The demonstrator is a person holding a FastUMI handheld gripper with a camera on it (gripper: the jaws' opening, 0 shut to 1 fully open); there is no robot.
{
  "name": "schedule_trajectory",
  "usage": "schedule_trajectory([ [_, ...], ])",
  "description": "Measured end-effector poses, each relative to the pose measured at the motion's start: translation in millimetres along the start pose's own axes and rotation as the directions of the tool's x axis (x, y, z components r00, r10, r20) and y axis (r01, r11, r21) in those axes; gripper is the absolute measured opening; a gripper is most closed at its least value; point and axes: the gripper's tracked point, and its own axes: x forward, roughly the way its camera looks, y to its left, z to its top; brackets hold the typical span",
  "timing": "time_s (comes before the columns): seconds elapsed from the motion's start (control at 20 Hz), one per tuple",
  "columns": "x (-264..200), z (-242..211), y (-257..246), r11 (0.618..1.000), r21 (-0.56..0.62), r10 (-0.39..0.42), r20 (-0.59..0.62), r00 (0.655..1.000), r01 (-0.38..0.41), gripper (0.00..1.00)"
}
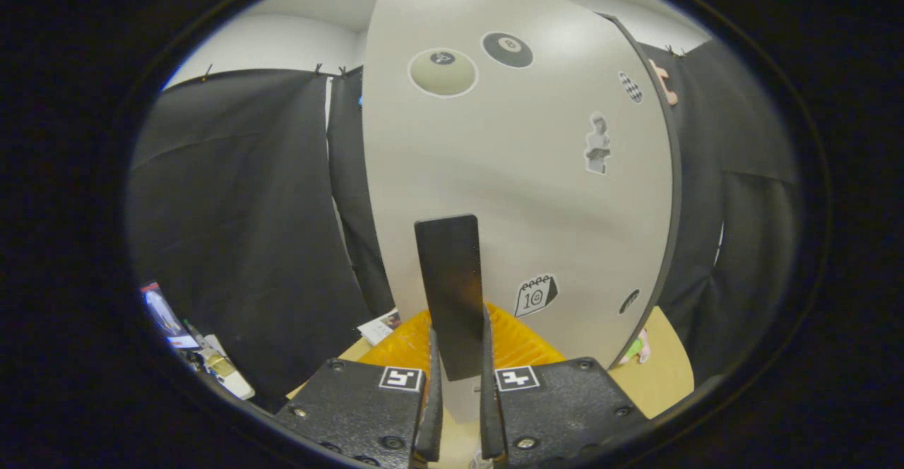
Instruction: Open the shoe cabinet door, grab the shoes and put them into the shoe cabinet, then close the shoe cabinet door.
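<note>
We see the gripper (459,412) at the bottom centre of the frame, its two fingers drawn close together and clamped on the black handle (452,292), a flat dark bar that rises upright from between them to the middle of the frame. Both fingers (429,405) press on the lower end of that bar, one on each side. Each finger block carries a small square black-and-white marker on its top.

The handle belongs to the shoe cabinet door (515,172), a pale grey panel that fills the centre and upper part of the frame, just beyond the fingers. Its dark edge (671,172) curves down the right side. We cannot tell from here how far the door stands from the cabinet body, which is hidden behind the panel. Stickers dot the door: two billiard balls near the top, a small bust at the right, a calendar just right of the handle.

Below the door, behind the fingers, lies an orange ribbed mat (522,345) on a tan table (664,363). Something small and green (635,349) peeks out by the door's lower right corner; we cannot make out what it is. A clutter of small items (212,363) sits at the lower left.
</note>
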Motion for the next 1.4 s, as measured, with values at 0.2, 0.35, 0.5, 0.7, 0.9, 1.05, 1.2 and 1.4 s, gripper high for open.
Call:
schedule_trajectory([
  [0.2,-38.1,-8.1,-18.4,1.000,-0.007,0.012,0.002,1.000,-0.012,0.24],
  [0.35,-69.7,-13.0,-43.9,1.000,-0.009,0.013,0.008,1.000,-0.013,0.23],
  [0.5,-101.6,-18.8,-67.7,1.000,0.004,-0.028,0.024,0.999,0.028,0.21],
  [0.7,-143.4,-23.5,-111.0,0.995,0.030,-0.096,0.023,0.995,0.095,0.15],
  [0.9,-165.0,-21.8,-156.3,0.988,0.027,-0.154,0.037,0.987,0.154,0.08],
  [1.05,-178.5,-22.0,-187.2,0.977,0.042,-0.211,0.048,0.976,0.209,0.05],
  [1.2,-190.7,-22.0,-222.9,0.964,0.069,-0.261,0.050,0.964,0.257,0.04],
  [1.4,-198.2,-23.4,-243.1,0.963,0.097,-0.259,0.055,0.964,0.253,0.04],
])
